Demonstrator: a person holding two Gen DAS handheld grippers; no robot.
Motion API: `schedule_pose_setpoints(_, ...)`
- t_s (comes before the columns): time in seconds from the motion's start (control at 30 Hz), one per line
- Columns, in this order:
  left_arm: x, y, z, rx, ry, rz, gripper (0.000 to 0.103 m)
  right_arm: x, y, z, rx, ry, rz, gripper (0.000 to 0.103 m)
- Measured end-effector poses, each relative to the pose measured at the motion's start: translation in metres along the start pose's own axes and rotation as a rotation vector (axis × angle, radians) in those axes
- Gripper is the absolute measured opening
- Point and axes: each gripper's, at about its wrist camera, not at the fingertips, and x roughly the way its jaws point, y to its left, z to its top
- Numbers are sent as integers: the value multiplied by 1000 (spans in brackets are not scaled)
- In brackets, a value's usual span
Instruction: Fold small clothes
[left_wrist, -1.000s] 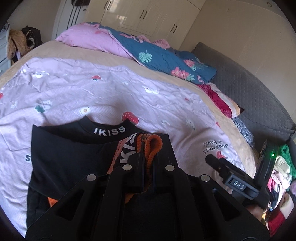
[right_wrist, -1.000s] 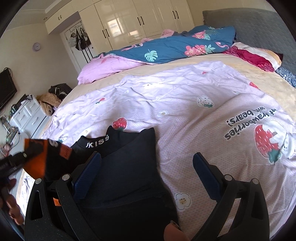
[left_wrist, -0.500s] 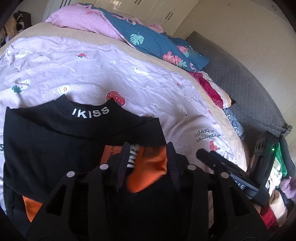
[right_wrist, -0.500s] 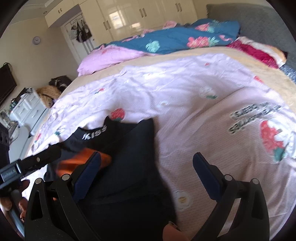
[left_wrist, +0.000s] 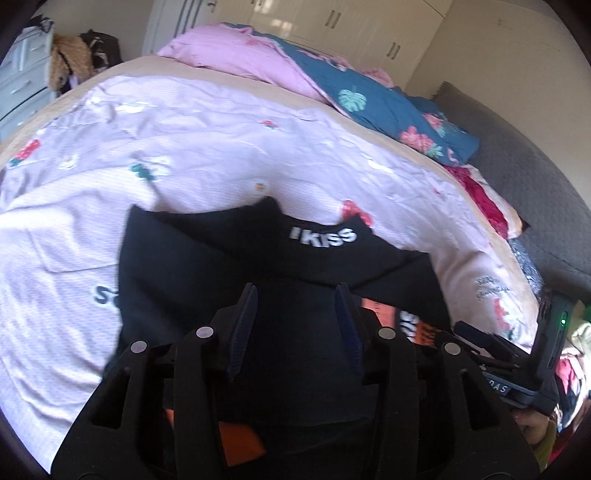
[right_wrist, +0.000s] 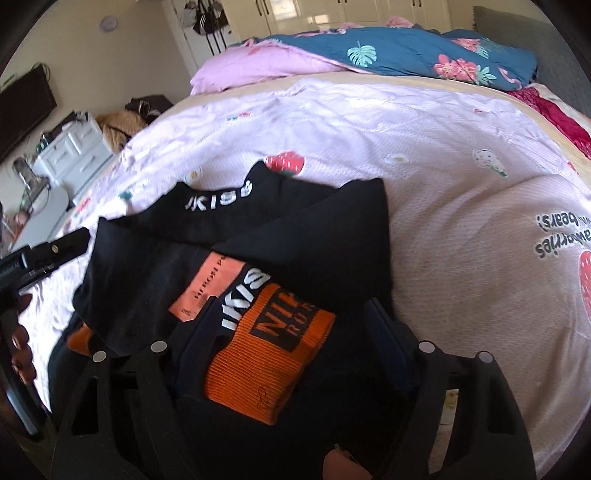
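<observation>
Black sweater (right_wrist: 325, 236) with orange cuffs lies flat on the pink strawberry quilt (right_wrist: 461, 229), its lettered collar (left_wrist: 321, 236) pointing toward the pillows and one sleeve folded across the chest. It looks soft, light and limp, likely to sag and slide, so the ribbed orange cuff (right_wrist: 266, 354) or a doubled hem edge offers the firmest hold. Above the sweater, the left gripper (left_wrist: 295, 325) stands partly open and empty; the right gripper (right_wrist: 291, 332) is closing around the cuff, pads not yet pressing.

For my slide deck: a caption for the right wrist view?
Right claw, jaws closing, over the orange cuff of a black top on the pink quilt.
</observation>
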Motion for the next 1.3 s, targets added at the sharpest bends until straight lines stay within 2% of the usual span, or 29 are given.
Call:
schedule_pose_setpoints(0.13,-10,25,0,-35,-53,39,34,16,0,-5,1,34,-24,75)
schedule_pose_setpoints(0.23,-17,41,0,-66,-89,45,34,23,1,-8,-15,38,-42,64)
schedule_pose_setpoints(0.3,-21,51,-1,-86,-101,49,34,22,4,-8,-33,16,-44,45)
schedule_pose_setpoints(0.33,-22,56,-1,-96,-106,51,34,21,6,-8,-41,5,-49,40)
schedule_pose_setpoints(0.4,-26,66,-1,-120,-116,58,34,21,8,-7,-58,-10,-43,9)
schedule_pose_setpoints(0.6,-31,85,1,-160,-136,79,34,3,18,-1,-95,-104,-15,9)
schedule_pose_setpoints(0.7,-30,81,2,-141,-133,64,34,-20,23,11,-102,-186,26,8)
schedule_pose_setpoints(0.83,-18,70,1,-105,-96,35,34,-51,38,31,-200,-310,23,8)
schedule_pose_setpoints(0.9,-6,62,-2,-81,-60,22,34,-50,44,35,-241,-303,-10,8)
schedule_pose_setpoints(0.97,4,57,-6,-60,-31,19,34,-38,47,32,-290,-274,-79,8)
schedule_pose_setpoints(1.13,22,43,-16,-9,27,19,34,-14,25,25,-203,-177,-141,8)
schedule_pose_setpoints(1.3,34,38,-23,23,73,43,35,-9,16,21,-169,-161,-163,8)
